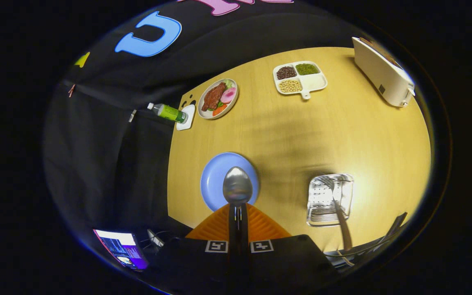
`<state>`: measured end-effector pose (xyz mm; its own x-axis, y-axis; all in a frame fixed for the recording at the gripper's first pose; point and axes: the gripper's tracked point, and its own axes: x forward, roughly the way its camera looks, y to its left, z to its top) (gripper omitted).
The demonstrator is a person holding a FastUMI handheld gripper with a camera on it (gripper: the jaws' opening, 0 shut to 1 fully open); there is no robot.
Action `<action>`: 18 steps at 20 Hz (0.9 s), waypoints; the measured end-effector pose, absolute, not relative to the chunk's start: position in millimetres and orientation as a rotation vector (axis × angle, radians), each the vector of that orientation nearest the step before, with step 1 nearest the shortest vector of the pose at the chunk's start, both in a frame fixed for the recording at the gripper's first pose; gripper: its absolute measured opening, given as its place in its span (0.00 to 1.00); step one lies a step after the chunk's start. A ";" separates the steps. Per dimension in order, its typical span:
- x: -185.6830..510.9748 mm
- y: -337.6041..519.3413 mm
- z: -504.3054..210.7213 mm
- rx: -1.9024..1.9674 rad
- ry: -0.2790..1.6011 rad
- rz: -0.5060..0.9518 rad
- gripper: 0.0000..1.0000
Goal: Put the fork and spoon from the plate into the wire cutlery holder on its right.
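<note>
My gripper [238, 213] is shut on the spoon [237, 185], held high above the table. Its orange fingers [215, 224] press together on the handle, and the shiny bowl sticks out ahead of them, over the blue plate [215, 176] below. The plate looks bare apart from where the spoon hides it. To the right of the plate stands the wire cutlery holder [329, 199], seen from above. The fork [338, 205] stands in it, tines up and the handle running down inside.
On the wooden table [342, 131] beyond the blue plate, a plate of toy food [218, 98] and a green bottle [168, 112] on a white coaster. A divided white tray of beans [299, 78] and a white toaster [383, 71] sit farther right. A lit screen [122, 248] is below the table edge.
</note>
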<state>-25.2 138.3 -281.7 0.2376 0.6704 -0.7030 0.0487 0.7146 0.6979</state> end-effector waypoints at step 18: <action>-57.1 44.7 -368.4 0.135 1.701 0.553 0.05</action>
